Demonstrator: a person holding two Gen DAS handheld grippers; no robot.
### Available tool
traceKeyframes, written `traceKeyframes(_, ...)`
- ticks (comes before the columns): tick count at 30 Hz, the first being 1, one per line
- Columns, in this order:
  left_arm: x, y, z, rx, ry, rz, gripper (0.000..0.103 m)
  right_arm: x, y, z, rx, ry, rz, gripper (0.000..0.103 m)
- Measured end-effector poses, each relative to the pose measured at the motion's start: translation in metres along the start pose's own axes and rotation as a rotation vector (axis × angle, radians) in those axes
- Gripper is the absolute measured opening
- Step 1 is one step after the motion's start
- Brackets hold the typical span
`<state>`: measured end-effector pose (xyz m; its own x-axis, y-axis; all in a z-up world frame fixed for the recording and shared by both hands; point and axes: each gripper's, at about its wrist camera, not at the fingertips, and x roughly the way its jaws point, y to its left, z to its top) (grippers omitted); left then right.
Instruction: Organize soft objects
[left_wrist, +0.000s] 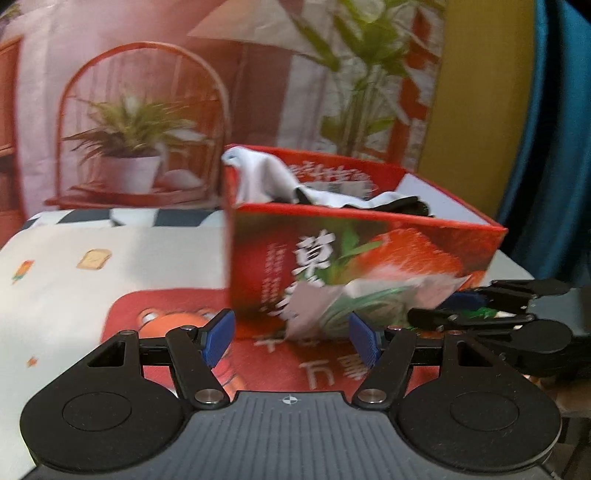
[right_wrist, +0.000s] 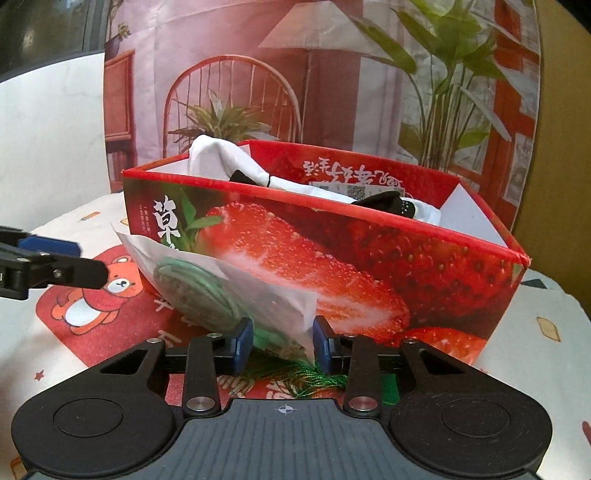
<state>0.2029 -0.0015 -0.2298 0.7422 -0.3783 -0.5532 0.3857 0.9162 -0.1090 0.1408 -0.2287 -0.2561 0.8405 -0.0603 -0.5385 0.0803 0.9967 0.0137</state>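
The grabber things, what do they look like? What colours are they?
Both look alike. The left gripper and the right gripper have black arms with silver screws, blue ridged pads at the tips, round black discs, and a grey ribbed base with a small white crosshair mark.

A printed backdrop (right_wrist: 321, 85) of a lamp, chair and potted plants fills the upper frame. A yellow wall (left_wrist: 480, 92) and what may be a blue curtain (left_wrist: 557, 129) stand at right.
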Motion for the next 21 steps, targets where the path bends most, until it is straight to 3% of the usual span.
traceKeyframes(4, 0.011, -0.006, 0.001, 0.030, 0.005, -0.054, 0.070, 0.000, -0.001, -0.002, 0.009, 0.005, 0.005, 0.033)
traceKeyframes(14, 0.046, -0.016, 0.001, 0.164, 0.029, -0.083, 0.069, 0.000, -0.002, -0.002, 0.021, 0.008, 0.011, 0.032)
traceKeyframes(21, 0.052, -0.026, -0.008, 0.217, 0.033, -0.061, 0.050, -0.001, 0.000, -0.001, 0.007, -0.001, 0.018, 0.032)
